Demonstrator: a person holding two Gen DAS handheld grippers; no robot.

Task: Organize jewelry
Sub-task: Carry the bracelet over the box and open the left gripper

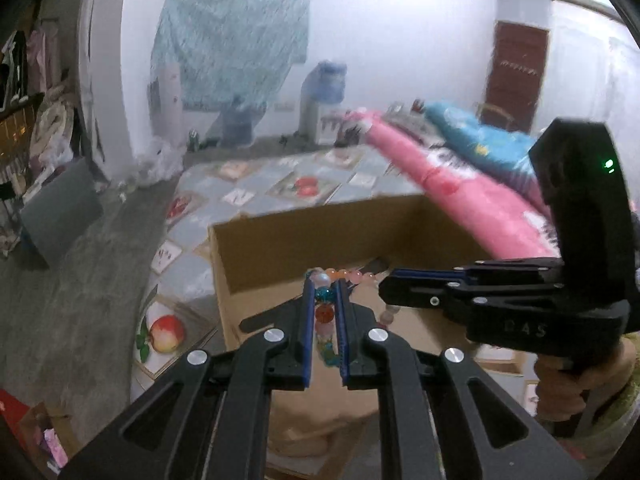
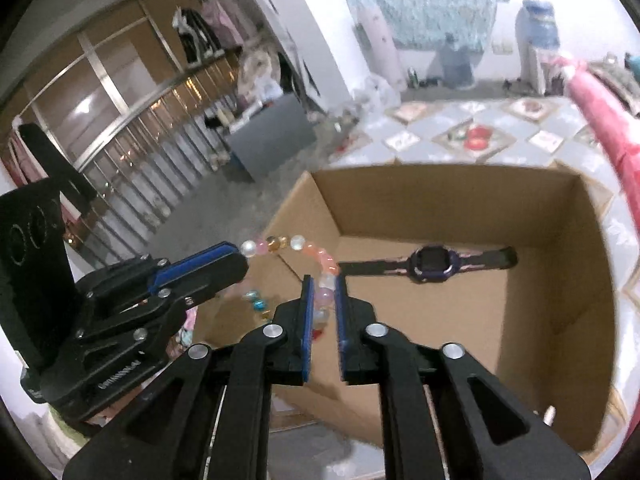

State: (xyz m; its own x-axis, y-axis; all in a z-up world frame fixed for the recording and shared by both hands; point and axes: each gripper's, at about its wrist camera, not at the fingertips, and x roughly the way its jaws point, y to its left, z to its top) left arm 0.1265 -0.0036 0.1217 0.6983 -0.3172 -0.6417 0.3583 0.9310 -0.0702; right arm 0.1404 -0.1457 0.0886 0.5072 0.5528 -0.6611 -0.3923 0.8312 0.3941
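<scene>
A beaded bracelet (image 1: 323,307) of pink, orange, blue and clear beads is held by both grippers above an open cardboard box (image 1: 316,236). My left gripper (image 1: 325,284) is shut on one part of the bracelet. My right gripper (image 2: 322,280) is shut on another part of the bracelet (image 2: 320,258). The right gripper shows in the left wrist view (image 1: 386,290) coming in from the right, and the left gripper shows in the right wrist view (image 2: 240,258) coming in from the left. A purple watch (image 2: 432,261) lies flat on the floor of the box (image 2: 400,204).
The box stands on a bed with a fruit-patterned quilt (image 1: 280,184). Rolled pink and blue blankets (image 1: 460,184) lie along the right side. A grey concrete floor (image 1: 60,300) lies to the left. A water dispenser (image 1: 320,96) stands at the far wall.
</scene>
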